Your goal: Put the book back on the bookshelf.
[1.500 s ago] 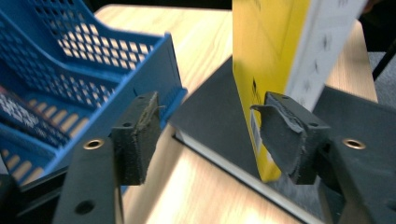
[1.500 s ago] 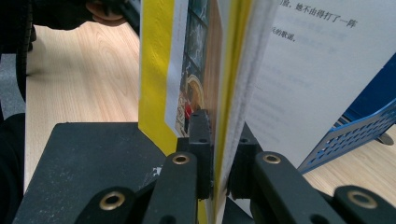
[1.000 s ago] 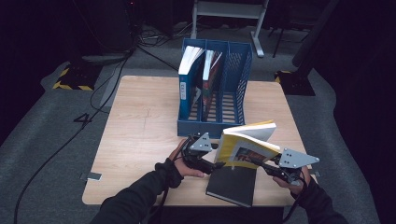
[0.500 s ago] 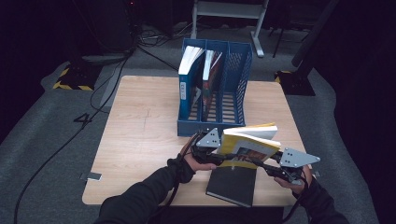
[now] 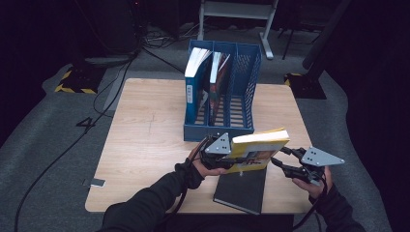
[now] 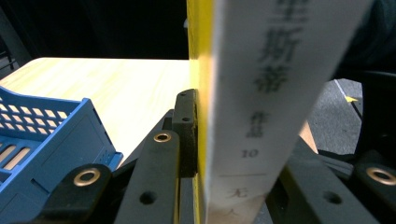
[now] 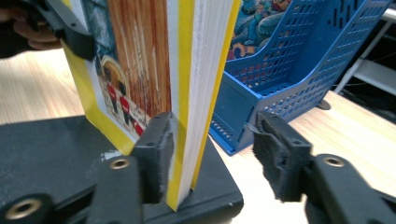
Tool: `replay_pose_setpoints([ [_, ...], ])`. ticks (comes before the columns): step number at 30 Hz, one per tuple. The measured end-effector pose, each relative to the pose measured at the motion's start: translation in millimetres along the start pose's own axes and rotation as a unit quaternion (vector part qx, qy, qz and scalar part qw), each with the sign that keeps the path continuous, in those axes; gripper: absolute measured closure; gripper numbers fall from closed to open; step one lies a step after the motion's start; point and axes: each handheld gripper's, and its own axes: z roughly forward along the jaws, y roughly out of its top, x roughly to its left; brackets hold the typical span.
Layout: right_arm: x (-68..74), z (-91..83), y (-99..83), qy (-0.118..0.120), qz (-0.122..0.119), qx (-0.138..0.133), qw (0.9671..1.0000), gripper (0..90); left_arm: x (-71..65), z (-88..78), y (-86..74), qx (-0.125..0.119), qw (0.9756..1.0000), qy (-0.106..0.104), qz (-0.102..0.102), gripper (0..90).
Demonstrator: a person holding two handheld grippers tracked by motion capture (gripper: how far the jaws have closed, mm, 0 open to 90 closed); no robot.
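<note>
In the lower middle of the high view, we hold the yellow book (image 5: 258, 147) upright over the black book (image 5: 241, 188); our left gripper (image 5: 220, 153) has just closed on it, while our right gripper (image 5: 283, 164) has just been opening, one pad off. With only this one-sided hold, it may tip onto the bench (image 5: 145, 145)

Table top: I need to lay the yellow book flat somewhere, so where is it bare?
The table is bare left of the blue file rack, back to front. The right strip beside the rack is bare too. The near edge is crowded: black book, yellow book.

black sleeves (image 5: 145, 208), black fingers (image 7: 156, 154) with brass-ringed screw holes, grey three-cornered plates (image 5: 321, 156)
</note>
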Motion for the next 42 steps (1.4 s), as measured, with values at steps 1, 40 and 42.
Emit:
replay_pose_setpoints([
  [1, 0.0, 0.0, 0.0, 0.0, 0.0, 0.0, 1.0, 47.1, 0.0, 0.0, 0.0, 0.0, 1.0, 0.0, 0.0, 74.0],
  [40, 18.9, 25.5, 2.2, 0.027, -0.018, 0.023, 0.9992, 46.0, -4.1, -5.9, 40.6, -0.028, 0.9992, 0.025, -0.014, 74.4],
  [42, 18.8, 25.4, 1.8, 0.027, -0.018, 0.025, 0.9992, 44.9, -4.6, -5.7, 40.4, -0.029, 0.9989, 0.032, -0.016, 74.6],
])
